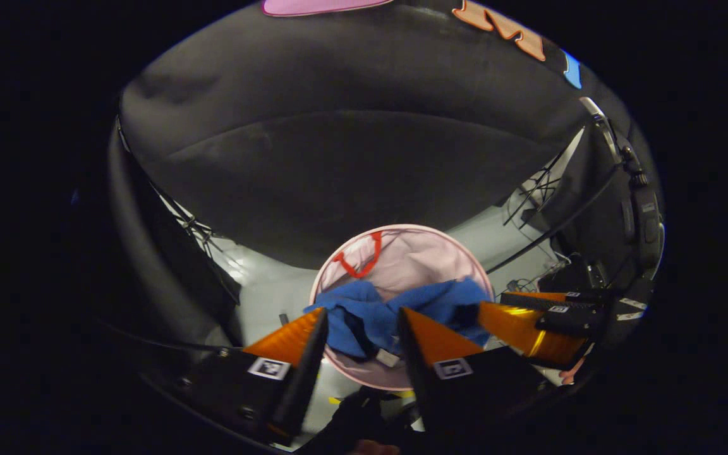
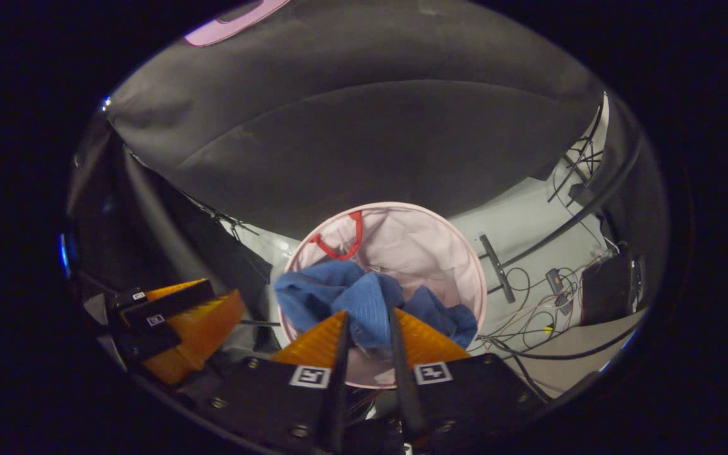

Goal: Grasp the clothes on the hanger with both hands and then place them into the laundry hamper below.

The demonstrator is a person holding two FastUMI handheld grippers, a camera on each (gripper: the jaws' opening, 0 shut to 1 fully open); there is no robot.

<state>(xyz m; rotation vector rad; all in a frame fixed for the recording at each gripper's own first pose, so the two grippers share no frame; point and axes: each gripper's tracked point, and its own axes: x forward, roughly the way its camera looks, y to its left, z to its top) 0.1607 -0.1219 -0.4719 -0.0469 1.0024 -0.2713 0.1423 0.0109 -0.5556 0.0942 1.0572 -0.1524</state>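
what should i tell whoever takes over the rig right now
Left gripper: fingers spread wide, the blue garment ahead between them, no pinch visible.
Right gripper: fingers nearly closed with a fold of the garment in the gap; grip looks likely, not certain.
Garment is bunched over the near rim of the pink hamper, partly inside.
Done: garment is off the hanger and at the hamper.
Left: release it and push the rest inside.

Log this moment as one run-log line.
stage: lowering into hamper | left tool: open, cloth between fingers | right tool: shut on cloth | cloth: partly over rim | release: not yet
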